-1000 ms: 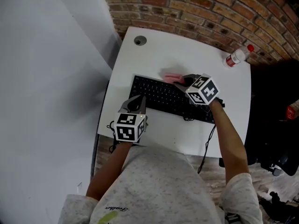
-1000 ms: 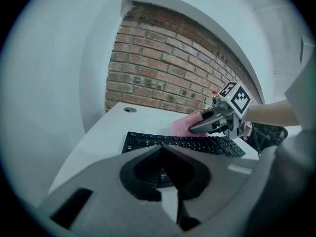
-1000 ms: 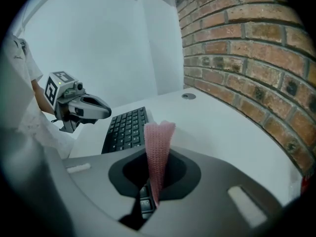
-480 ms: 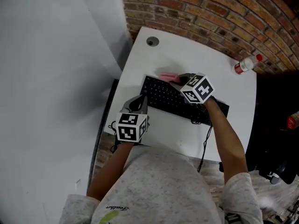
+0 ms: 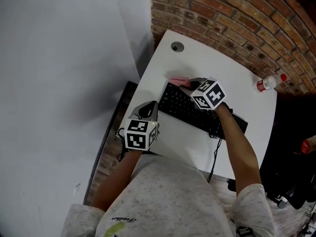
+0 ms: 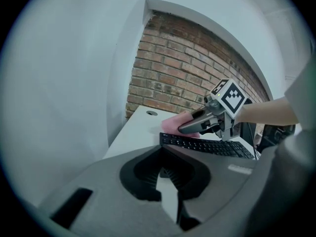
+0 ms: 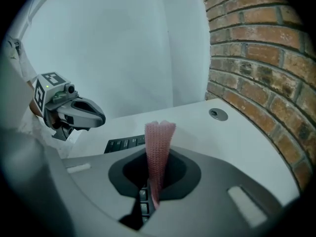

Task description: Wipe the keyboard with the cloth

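A black keyboard point(image 5: 197, 113) lies on the white table point(image 5: 222, 68). My right gripper point(image 5: 190, 85) is shut on a pink cloth point(image 5: 177, 79) at the keyboard's far left corner. In the right gripper view the cloth point(image 7: 159, 142) stands pinched upright between the jaws of the right gripper point(image 7: 157, 154), above the keys point(image 7: 123, 143). My left gripper point(image 5: 149, 107) hovers at the table's near left edge, beside the keyboard's left end. Its jaws meet at the tips with nothing held. The left gripper view shows the right gripper point(image 6: 200, 122), the cloth point(image 6: 173, 124) and the keyboard point(image 6: 207, 146).
A plastic bottle with a red cap point(image 5: 267, 83) lies at the table's far right corner. A round cable hole point(image 5: 177, 47) sits at the far left. A black cable point(image 5: 216, 154) hangs off the near edge. A brick wall point(image 5: 237, 14) runs behind the table and a pale wall stands to the left.
The right gripper has carried the cloth leftward along the keyboard's far edge to its left corner. The left gripper has hardly moved. The head view has shifted.
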